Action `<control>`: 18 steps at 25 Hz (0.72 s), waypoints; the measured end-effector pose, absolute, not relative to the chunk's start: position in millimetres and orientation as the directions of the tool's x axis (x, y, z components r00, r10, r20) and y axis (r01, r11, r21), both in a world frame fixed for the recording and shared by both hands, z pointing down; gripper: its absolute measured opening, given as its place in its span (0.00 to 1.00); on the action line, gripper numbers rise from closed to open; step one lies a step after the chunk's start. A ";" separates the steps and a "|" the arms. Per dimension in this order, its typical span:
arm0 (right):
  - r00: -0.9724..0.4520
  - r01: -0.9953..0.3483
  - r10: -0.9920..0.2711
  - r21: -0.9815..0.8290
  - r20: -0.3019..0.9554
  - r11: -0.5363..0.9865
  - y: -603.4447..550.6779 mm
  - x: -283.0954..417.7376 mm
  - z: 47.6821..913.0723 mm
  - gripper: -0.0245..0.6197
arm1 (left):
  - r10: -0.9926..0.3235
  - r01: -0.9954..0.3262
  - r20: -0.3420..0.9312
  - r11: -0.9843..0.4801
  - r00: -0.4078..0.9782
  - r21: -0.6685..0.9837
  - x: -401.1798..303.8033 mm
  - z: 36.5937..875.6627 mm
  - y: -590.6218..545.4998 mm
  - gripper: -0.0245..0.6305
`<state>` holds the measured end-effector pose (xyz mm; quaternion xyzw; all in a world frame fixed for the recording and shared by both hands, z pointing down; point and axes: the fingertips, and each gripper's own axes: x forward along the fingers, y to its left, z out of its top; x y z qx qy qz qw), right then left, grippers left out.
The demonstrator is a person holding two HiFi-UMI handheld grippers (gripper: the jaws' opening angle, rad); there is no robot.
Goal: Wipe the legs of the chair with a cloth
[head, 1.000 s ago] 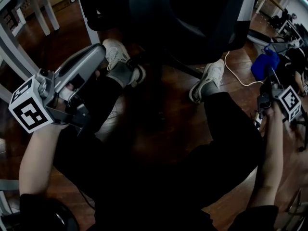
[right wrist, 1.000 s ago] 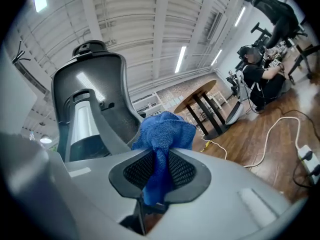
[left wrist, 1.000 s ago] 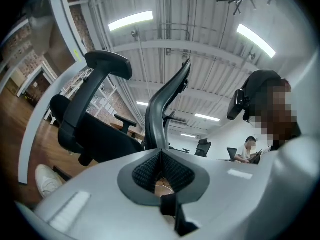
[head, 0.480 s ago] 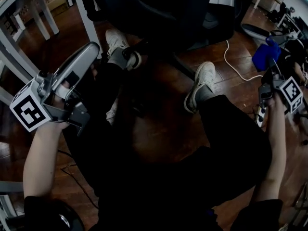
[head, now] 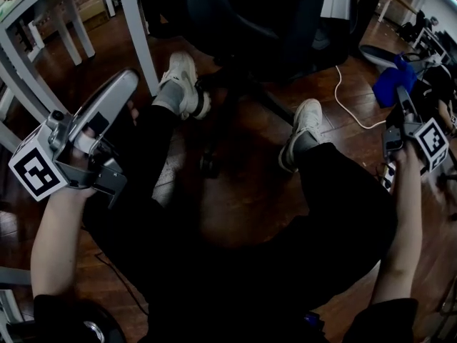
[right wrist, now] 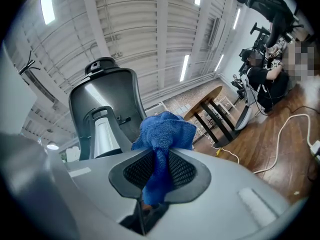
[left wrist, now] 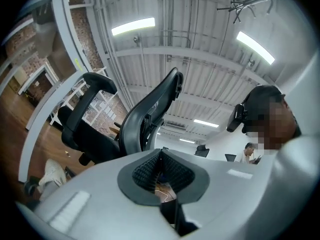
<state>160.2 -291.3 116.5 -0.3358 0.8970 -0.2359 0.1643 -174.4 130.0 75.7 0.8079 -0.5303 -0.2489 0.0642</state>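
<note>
Over wooden floor (head: 232, 202), blue cloth (right wrist: 165, 131) pinched in right claw (right wrist: 159, 173).

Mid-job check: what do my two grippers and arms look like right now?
The left gripper and right gripper each have smooth grey curved shells, black textured pads and a white cube with black square markers. Black sleeves, bare forearms.

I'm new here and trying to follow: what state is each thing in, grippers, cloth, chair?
Left gripper: shut, empty.
Right gripper: shut on the blue cloth.
That blue cloth: bunched, clamped between the jaws.
Chair: upright, touched by neither gripper.
White cable: lying loose on the floor.
</note>
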 end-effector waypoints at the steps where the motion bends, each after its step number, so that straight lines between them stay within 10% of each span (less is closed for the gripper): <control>1: -0.715 -0.533 -0.687 -0.534 -0.130 0.656 -291.9 163.6 117.9 0.18 | -0.889 -0.828 -0.327 -0.431 0.321 0.359 -172.2 72.7 129.3 0.04; 18: -0.700 -0.551 -0.705 -0.543 -0.113 0.634 -310.0 165.9 149.9 0.18 | -0.879 -0.784 -0.321 -0.464 0.352 0.413 -161.0 86.7 98.5 0.04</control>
